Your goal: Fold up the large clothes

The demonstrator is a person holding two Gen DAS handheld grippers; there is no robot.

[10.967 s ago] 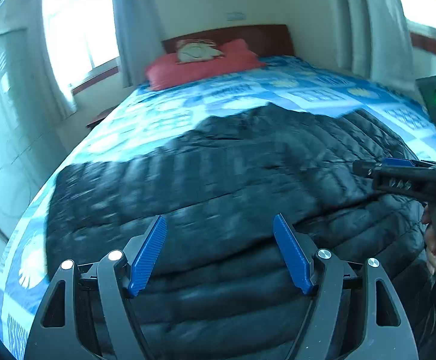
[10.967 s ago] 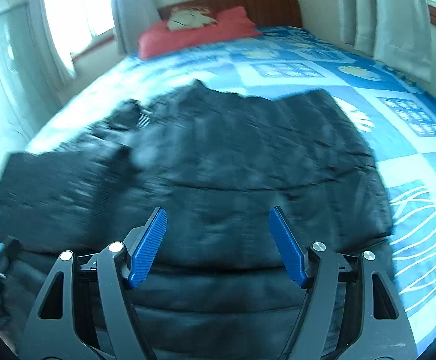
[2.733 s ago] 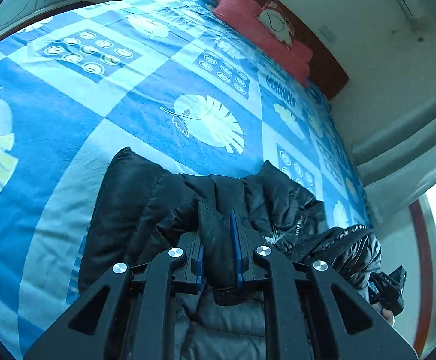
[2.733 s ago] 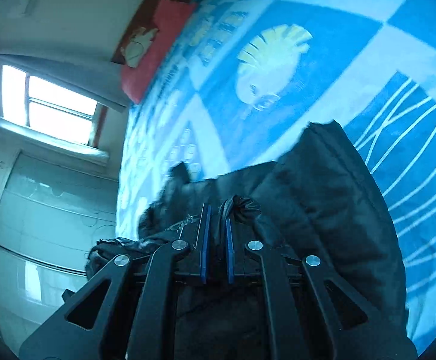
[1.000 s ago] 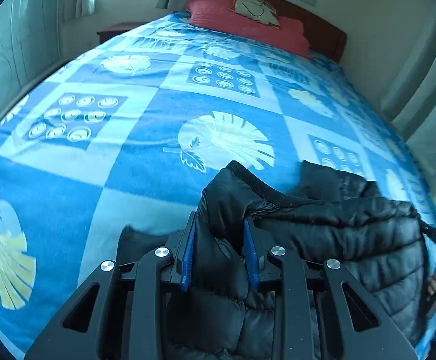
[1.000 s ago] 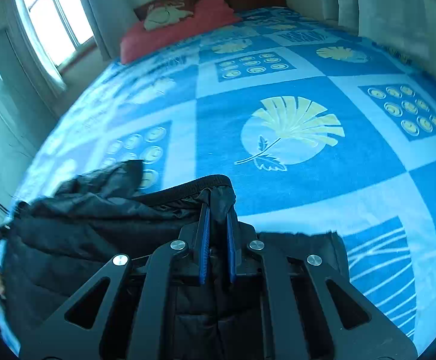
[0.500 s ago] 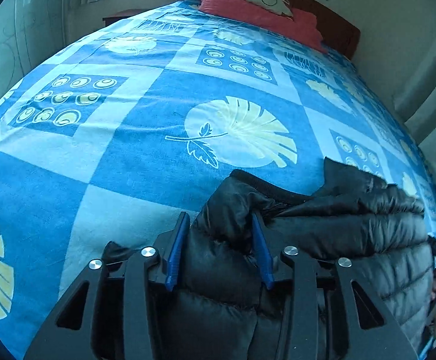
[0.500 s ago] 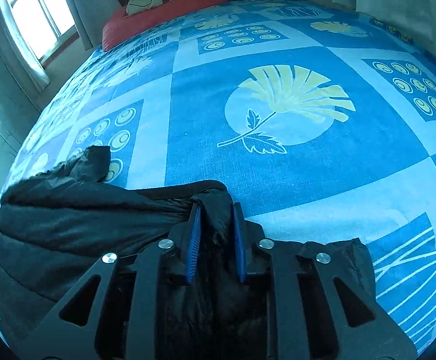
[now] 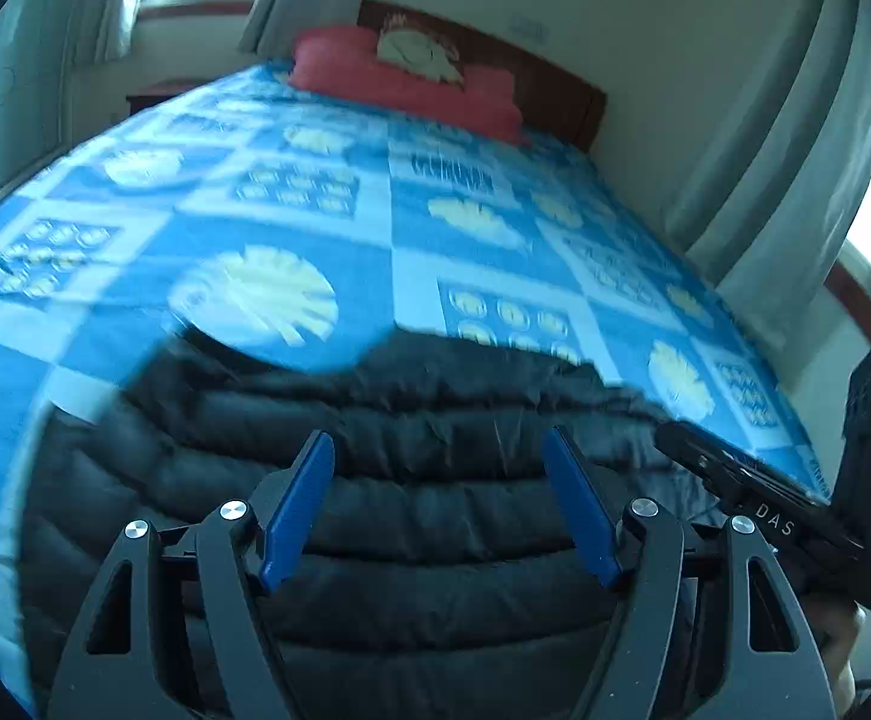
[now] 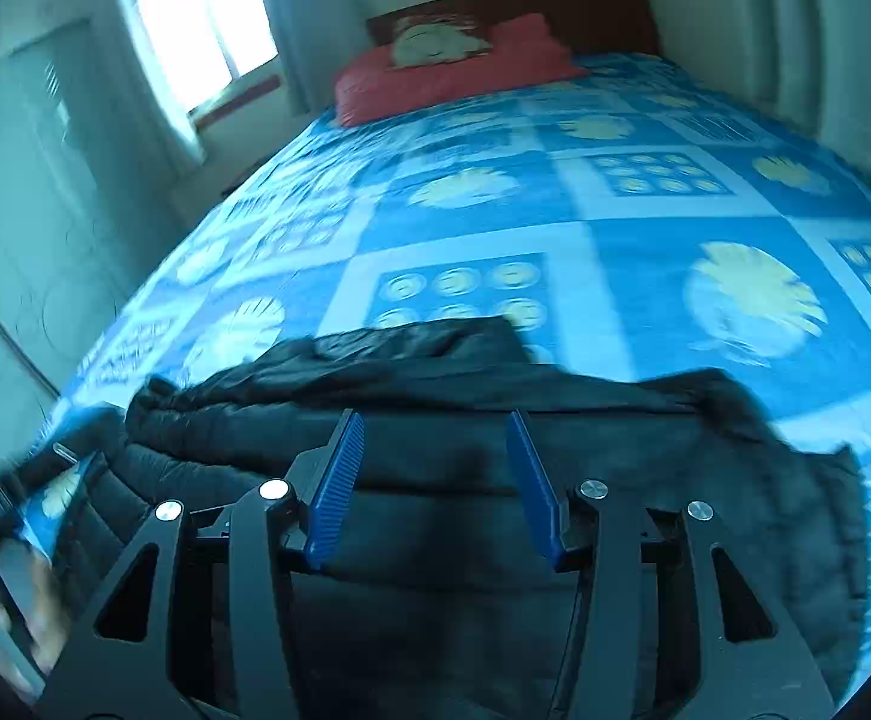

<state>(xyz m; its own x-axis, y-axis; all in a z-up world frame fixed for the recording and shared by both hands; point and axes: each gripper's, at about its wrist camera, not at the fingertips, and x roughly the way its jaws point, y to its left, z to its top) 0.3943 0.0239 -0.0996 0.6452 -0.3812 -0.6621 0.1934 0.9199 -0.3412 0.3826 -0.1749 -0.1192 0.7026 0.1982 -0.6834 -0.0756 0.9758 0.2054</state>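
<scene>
The black puffer jacket (image 9: 411, 480) lies folded at the foot edge of the bed (image 9: 375, 222), its long axis running across the bed from side edge to side edge, its quilted seams running the same way. Its far fold line faces the headboard (image 10: 555, 6) and the red pillow (image 10: 453, 81).

The left hand-held gripper (image 9: 438, 504) hangs over the jacket with its jaws opening, nothing pinched between the blue pads (image 9: 297, 504). The right hand-held gripper (image 10: 432, 480) is likewise opening, its jaws narrower, with only jacket fabric lying below the gap.

Both views are motion-blurred. The jacket's near edge is hidden behind the gripper frames, so collar and hem cannot be told apart. A blurred hand (image 10: 9, 618) shows at the left edge of the right wrist view.
</scene>
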